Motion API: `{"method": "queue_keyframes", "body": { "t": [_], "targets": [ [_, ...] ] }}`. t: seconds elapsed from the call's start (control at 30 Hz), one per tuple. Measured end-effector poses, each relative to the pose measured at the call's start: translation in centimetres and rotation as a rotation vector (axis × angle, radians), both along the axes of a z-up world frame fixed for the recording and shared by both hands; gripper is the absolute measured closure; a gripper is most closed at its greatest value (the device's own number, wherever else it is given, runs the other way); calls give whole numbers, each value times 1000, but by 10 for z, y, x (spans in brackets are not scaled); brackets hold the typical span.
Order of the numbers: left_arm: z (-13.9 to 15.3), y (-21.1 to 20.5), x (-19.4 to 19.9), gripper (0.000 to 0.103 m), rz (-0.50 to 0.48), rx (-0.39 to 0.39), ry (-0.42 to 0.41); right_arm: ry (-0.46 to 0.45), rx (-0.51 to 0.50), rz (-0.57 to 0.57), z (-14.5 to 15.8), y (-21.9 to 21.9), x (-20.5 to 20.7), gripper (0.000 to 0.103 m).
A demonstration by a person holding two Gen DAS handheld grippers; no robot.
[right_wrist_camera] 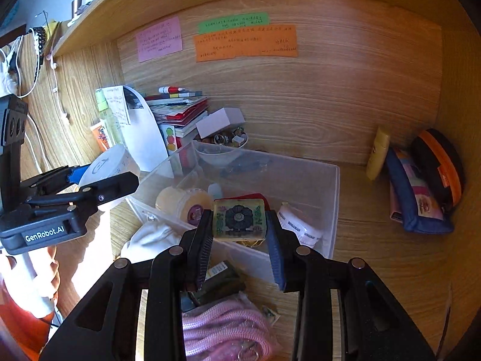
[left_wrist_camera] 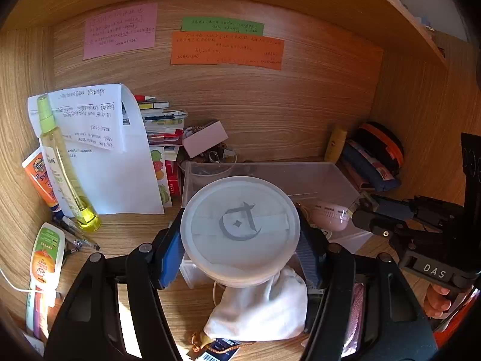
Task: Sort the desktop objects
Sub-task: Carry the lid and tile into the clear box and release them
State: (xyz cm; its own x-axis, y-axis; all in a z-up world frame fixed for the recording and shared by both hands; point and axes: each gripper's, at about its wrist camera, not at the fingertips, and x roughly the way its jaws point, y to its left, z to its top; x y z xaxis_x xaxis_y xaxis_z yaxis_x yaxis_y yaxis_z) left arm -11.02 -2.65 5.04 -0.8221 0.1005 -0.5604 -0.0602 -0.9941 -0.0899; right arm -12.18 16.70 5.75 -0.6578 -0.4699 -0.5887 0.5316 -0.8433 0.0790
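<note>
The left gripper (left_wrist_camera: pixel 240 240) has its jaws spread wide and clamped on the sides of a round tub (left_wrist_camera: pixel 240 230): frosted, translucent white plastic, its flat lid bearing a grey crescent-and-cross emblem with a small star inside. The tub hangs above the near left corner of the bin (left_wrist_camera: pixel 336 177), with a white pouch (left_wrist_camera: pixel 264 310) on the bench (left_wrist_camera: pixel 129 231) just under it at 6 o'clock.

The right gripper (right_wrist_camera: pixel 239 240) has its jaws closed partway on a square block (right_wrist_camera: pixel 239 218), glossy and yellow-green, with a dark round flower in the middle and small green and pink plant motifs at either side. It is held over the near rim of the clear bin (right_wrist_camera: pixel 333 210). Inside the bin lie a pale yellow jar (right_wrist_camera: pixel 180 201) at 10 o'clock and a white packet (right_wrist_camera: pixel 300 228) with dark print at 3 o'clock. Pink cord (right_wrist_camera: pixel 222 328) lies on the bench at 6 o'clock.

Further out, from the left wrist view, a yellow spray bottle (left_wrist_camera: pixel 64 168) leans at 9 o'clock before white paper (left_wrist_camera: pixel 120 156), and pink, green and orange notes (left_wrist_camera: pixel 225 48) are stuck to the back wall at 12.
</note>
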Motion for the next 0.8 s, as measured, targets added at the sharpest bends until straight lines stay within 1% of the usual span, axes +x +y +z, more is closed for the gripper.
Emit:
{"method": "queue_keyframes", "body": {
  "t": [0.1, 0.23, 0.33, 0.43, 0.63, 0.7, 0.8],
  "targets": [
    [2, -2, -22, 38, -1, 4, -28, -19, 7, 11, 0, -6, -18, 72],
    [3, -4, -51, 38, -12, 38, -67, -46, 15, 29, 0, -17, -42, 72],
    [1, -1, -72, 38, 0, 33, -86, -56, 27, 28, 0, -26, -59, 72],
    [-8, 1, -87, 38, 2, 31, -117, -65, 49, 25, -8, -33, -73, 72],
    [-34, 7, -101, 38, -7, 6, -174, -117, 76, 37, -36, -36, -83, 72],
    [-39, 9, -104, 38, -20, 6, -190, -126, 82, 45, -41, -36, -84, 72],
    [-46, 13, -106, 38, -23, -17, -205, -129, 89, 59, -44, -37, -81, 72]
  ]
}}
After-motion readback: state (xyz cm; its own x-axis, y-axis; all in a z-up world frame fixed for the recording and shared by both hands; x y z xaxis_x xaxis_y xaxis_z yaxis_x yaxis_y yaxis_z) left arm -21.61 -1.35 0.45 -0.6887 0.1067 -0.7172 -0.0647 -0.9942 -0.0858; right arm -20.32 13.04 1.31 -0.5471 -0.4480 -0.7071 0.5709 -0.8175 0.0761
